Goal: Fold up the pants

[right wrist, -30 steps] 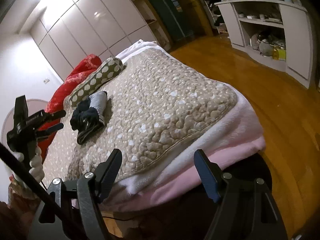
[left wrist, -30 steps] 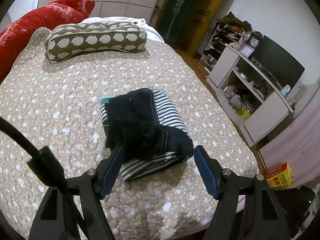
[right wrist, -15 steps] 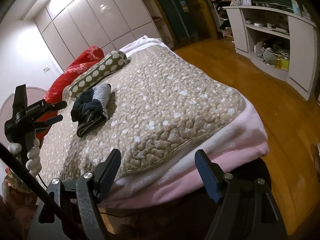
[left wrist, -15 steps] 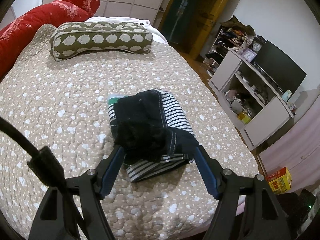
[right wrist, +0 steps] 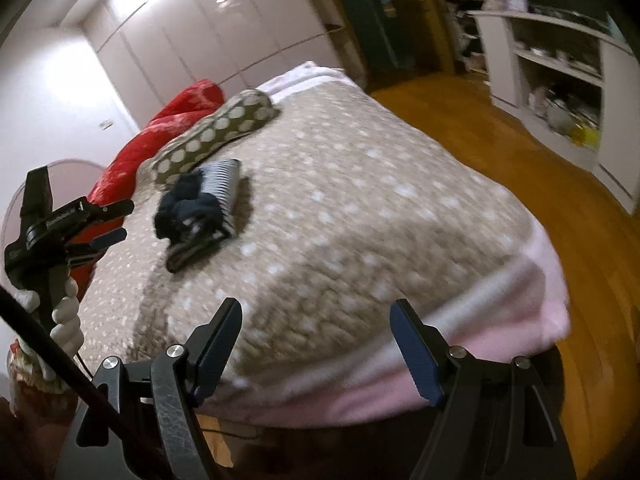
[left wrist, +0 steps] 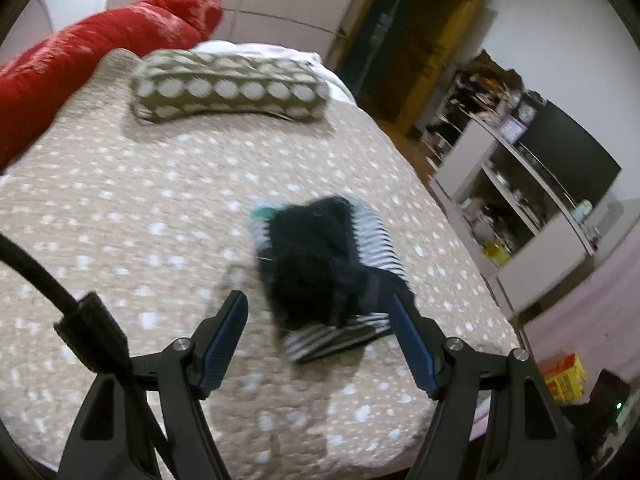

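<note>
The folded bundle of dark navy and black-and-white striped pants (left wrist: 328,276) lies on the beige quilted bedspread with white spots (left wrist: 120,220), out toward the middle of the bed and nearer its right-hand edge. The left gripper (left wrist: 320,320) hangs just above the quilt with its black, blue-padded fingers (left wrist: 224,338) spread wide, nothing between them; the right-hand pad sits just beside the bundle's near corner, though the blur makes it hard to say whether it touches the cloth. From the right wrist view, that same left gripper (right wrist: 114,222) shows up off to the left side of the bed, gripped by a white-gloved hand (right wrist: 64,316), its tips pointing at the pants (right wrist: 200,208) with a gap between. The right gripper (right wrist: 316,328) is well apart from the bundle, held over the foot corner of the bed, its jaws wide apart and empty, above the pink blanket edge (right wrist: 500,340). Behind the pants lies an olive bolster pillow with white dots (left wrist: 228,90), and beyond that a red cushion (left wrist: 92,56). A white shelving unit (left wrist: 532,236) stands by the wooden floor (right wrist: 500,136).
</note>
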